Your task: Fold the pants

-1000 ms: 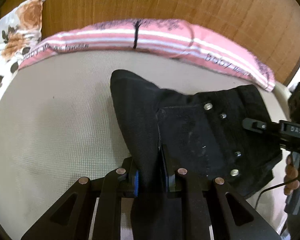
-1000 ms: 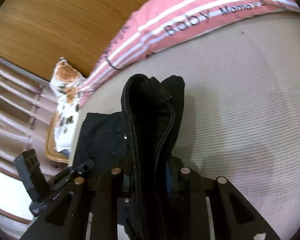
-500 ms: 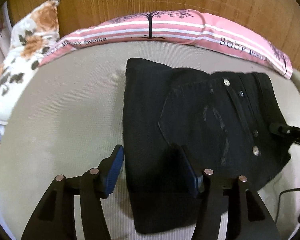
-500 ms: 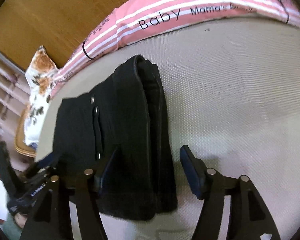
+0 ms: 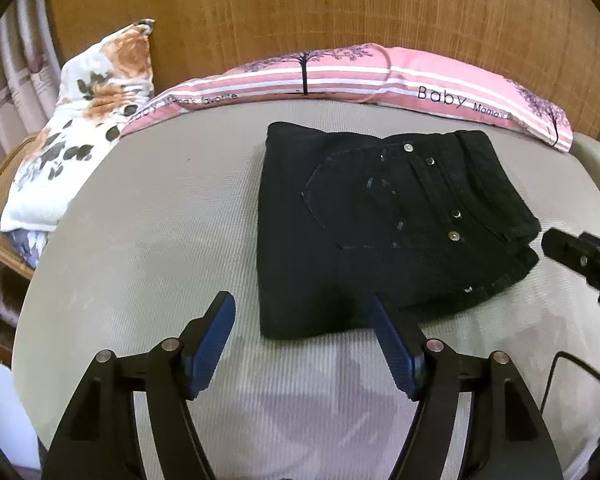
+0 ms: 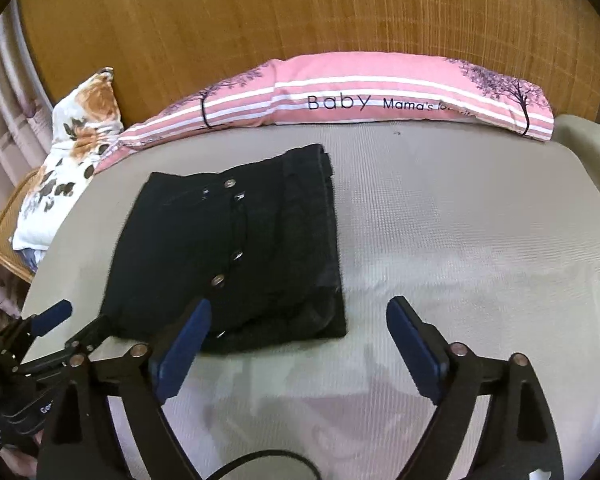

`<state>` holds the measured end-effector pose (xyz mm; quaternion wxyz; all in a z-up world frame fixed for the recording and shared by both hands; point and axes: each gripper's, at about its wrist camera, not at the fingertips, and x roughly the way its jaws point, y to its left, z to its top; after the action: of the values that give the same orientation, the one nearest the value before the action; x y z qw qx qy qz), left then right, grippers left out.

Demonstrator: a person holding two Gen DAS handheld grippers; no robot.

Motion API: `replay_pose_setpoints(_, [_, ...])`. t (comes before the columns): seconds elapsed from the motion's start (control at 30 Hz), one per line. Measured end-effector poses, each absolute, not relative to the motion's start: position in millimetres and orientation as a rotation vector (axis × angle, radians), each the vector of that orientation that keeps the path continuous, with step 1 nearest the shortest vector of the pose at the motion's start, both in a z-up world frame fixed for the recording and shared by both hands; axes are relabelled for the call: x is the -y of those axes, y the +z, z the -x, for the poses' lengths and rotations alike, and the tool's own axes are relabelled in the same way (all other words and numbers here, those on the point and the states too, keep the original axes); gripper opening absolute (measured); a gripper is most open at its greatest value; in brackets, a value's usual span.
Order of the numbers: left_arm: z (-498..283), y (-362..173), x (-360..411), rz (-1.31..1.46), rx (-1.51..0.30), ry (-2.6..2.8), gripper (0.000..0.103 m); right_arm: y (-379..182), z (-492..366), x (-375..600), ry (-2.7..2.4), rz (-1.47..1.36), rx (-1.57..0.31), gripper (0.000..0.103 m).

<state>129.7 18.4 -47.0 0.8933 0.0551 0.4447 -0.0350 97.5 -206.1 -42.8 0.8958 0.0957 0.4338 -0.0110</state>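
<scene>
The black pants (image 5: pixel 380 220) lie folded into a compact rectangle on the beige mattress (image 5: pixel 160 240), button fly facing up. My left gripper (image 5: pixel 302 302) hovers just in front of the bundle's near edge; its jaws are opening, with nothing gripped between them. In the right wrist view the same pants (image 6: pixel 236 248) lie left of centre. My right gripper (image 6: pixel 298 306) is pulled back from their near right corner, jaws opening, pads off the cloth. The left gripper (image 6: pixel 56 320) shows at the lower left edge there, and the right gripper's tip (image 5: pixel 580 256) appears at the right of the left wrist view.
A pink striped bolster pillow (image 6: pixel 340 100) lies along the wooden headboard (image 6: pixel 300 12). A floral pillow (image 5: pixel 84 120) sits at the far left on a wicker-edged surface. A black cable (image 5: pixel 572 372) trails at the lower right. Bare mattress (image 6: pixel 480 240) spreads to the right of the pants.
Both grippers held folds of the pants a second ago. They let go, opened wide and drew back and up. The pants now rest flat, folded on the mattress.
</scene>
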Motion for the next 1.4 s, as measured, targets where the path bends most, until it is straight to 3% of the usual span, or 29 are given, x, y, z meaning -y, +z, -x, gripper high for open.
replay_pose_setpoints(0.2, [-107, -39, -19, -0.115, -0.894, -0.052, 0.071, -40, -75, 191, -0.03, -0.205, -0.883, 0.095])
replay_pose_setpoints(1.4, [-78, -35, -9, -0.134, -0.878, -0.04, 0.071, -46, -50, 163, -0.028, -0.114, -0.895, 0.096])
